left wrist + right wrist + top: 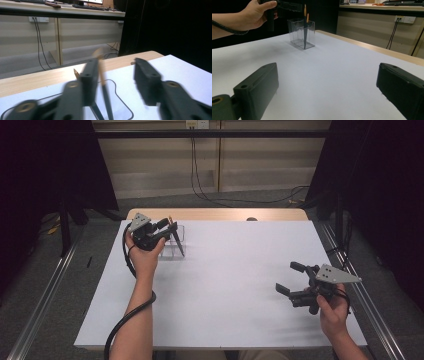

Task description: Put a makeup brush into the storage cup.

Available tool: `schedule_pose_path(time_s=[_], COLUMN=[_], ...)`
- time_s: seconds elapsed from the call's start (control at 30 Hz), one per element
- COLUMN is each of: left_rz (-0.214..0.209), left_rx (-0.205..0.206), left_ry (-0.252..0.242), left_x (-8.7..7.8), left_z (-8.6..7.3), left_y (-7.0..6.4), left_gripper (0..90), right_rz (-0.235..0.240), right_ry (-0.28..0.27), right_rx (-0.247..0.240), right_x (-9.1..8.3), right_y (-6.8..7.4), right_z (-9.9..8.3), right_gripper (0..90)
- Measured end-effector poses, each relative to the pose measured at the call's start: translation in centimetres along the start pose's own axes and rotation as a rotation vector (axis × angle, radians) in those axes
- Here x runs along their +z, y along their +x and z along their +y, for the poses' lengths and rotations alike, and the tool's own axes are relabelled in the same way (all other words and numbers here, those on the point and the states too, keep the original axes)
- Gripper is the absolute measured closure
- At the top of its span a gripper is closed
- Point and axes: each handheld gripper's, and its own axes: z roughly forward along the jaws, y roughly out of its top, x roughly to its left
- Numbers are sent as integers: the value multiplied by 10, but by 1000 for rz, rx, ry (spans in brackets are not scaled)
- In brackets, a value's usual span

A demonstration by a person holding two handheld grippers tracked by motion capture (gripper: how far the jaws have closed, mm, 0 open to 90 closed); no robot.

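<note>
Nearest, by the table's (225,320) front right corner, the right gripper (290,279) hovers with jaws wide apart, gripping nothing. Farther off, near the back left corner, stands one clear plastic holder (302,33) with two pencils (305,30) upright in it. The left gripper (169,226) sits over it, jaws parted, one pencil beside its left jaw; blur hides any contact.

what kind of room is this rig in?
Probably a lab or office workroom: black curtains flank the table, a wall socket with hanging cables sits behind it, and a keyboard lies on a desk.
</note>
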Motion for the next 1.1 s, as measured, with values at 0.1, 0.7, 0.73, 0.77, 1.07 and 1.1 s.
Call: schedule_pose_path(time_s=[0.1,0.7,0.73,0.77,1.07,1.1], left_rz=[-3,-62,-66,-70,-119,-124], left_rx=[-10,13,16,20,57,54], left_ry=[-11,-36,-37,-37,-29,-28], left_x=[-3,-20,-22,-22,-28,-29], left_z=[-1,-5,-5,-6,-10,-10], left_y=[0,-1,-2,-2,-6,-7], left_gripper=[351,50,47,43,0,0], right_rz=[-2,4,5,5,1,2], right_ry=[1,6,6,7,4,4], right_rx=[-1,-1,-1,-5,-1,0], right_x=[0,3,3,3,3,3], right_y=[0,1,2,2,1,1], right_z=[0,0,0,0,0,0], right_gripper=[35,35,35,35,35,35])
